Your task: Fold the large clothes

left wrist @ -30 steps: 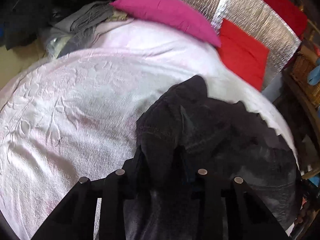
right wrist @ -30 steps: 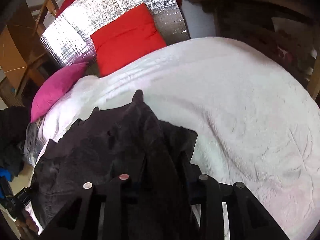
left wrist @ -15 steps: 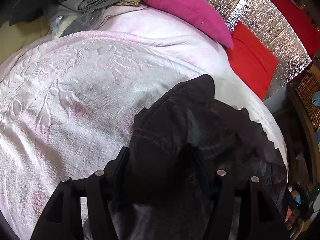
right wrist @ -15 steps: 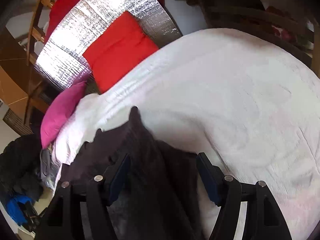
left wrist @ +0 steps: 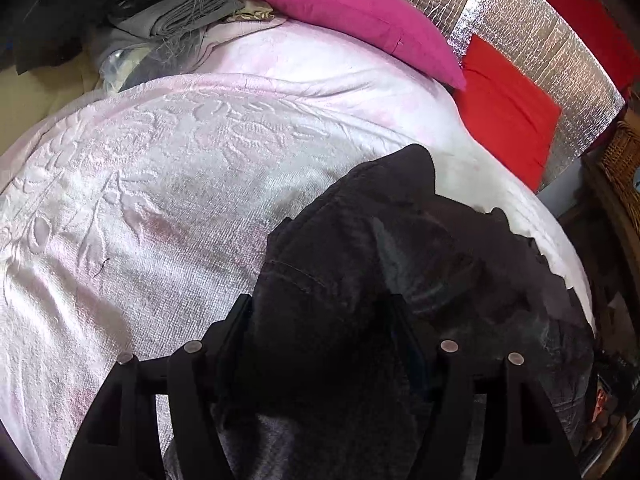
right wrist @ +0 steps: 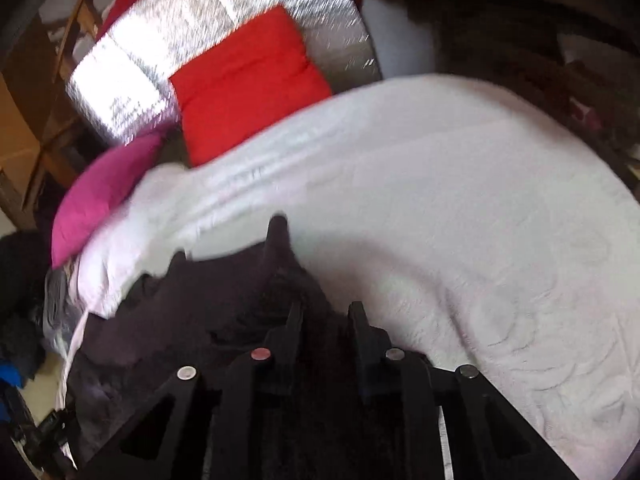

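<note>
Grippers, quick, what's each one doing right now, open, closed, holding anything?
Left gripper: jaws spread wide, dark garment bunched between them, not clamped.
Right gripper: jaws nearly closed on the dark garment; view blurred.

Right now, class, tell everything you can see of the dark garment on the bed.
The garment is black or very dark grey, of thick denim-like cloth with a stitched seam. It lies crumpled in uneven folds on the pale bedspread, one corner peaking toward the red cushion. Its near end runs between the fingers of both tongs: the left set wide apart around a thick bunch, the right closer on a narrower ridge. Whether either grips it cannot be told.
</note>
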